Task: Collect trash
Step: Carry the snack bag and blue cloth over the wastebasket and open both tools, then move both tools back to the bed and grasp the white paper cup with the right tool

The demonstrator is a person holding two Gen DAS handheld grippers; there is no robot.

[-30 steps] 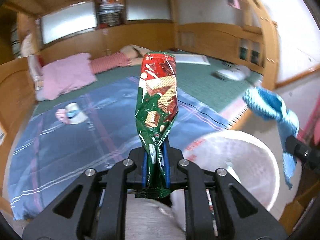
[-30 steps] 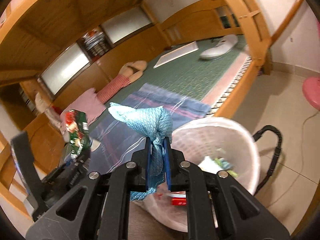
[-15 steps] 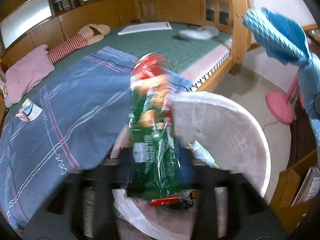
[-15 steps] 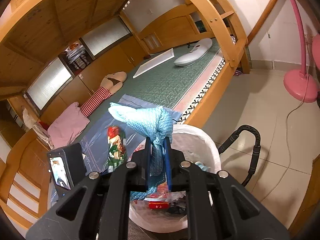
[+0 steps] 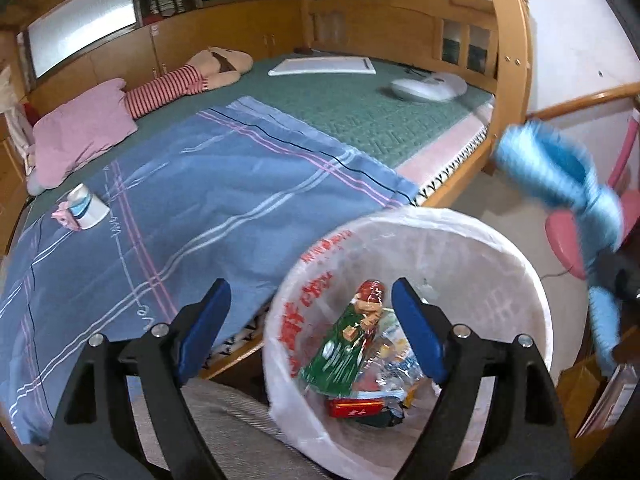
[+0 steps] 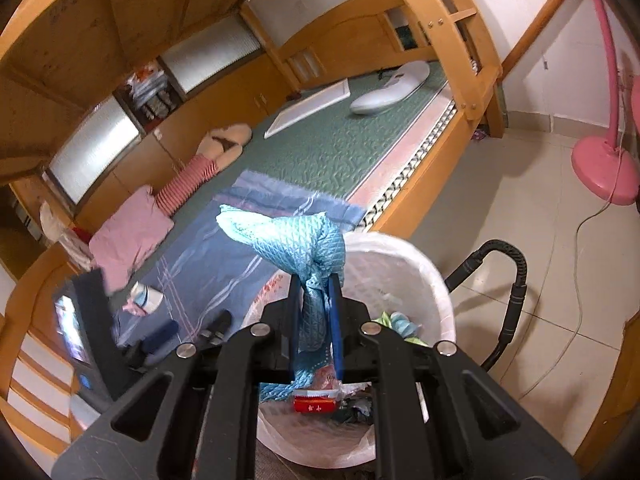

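My left gripper [image 5: 310, 324] is open and empty above the near rim of a white-lined trash bin [image 5: 516, 264]. A green and red wafer wrapper [image 5: 348, 352] lies inside the bin on other trash, with a red packet [image 5: 356, 406] below it. My right gripper [image 6: 316, 308] is shut on a crumpled blue cloth [image 6: 296, 240] and holds it over the bin [image 6: 424, 276]. The cloth shows blurred at the right of the left wrist view [image 5: 560, 176]. A white and pink scrap [image 5: 82, 210] lies on the blue blanket [image 5: 192, 208].
The bin stands on the tiled floor beside a wooden bed frame [image 6: 416, 196]. On the bed lie a pink pillow [image 5: 80, 136], a striped plush [image 5: 188, 80], a white board [image 5: 324, 66] and a white device [image 5: 428, 88]. A pink fan base [image 6: 604, 168] and a black handle [image 6: 508, 288] stand nearby.
My left gripper has opened and let go of the wafer wrapper, which has dropped into the bin. My right gripper still holds the blue cloth above the bin.
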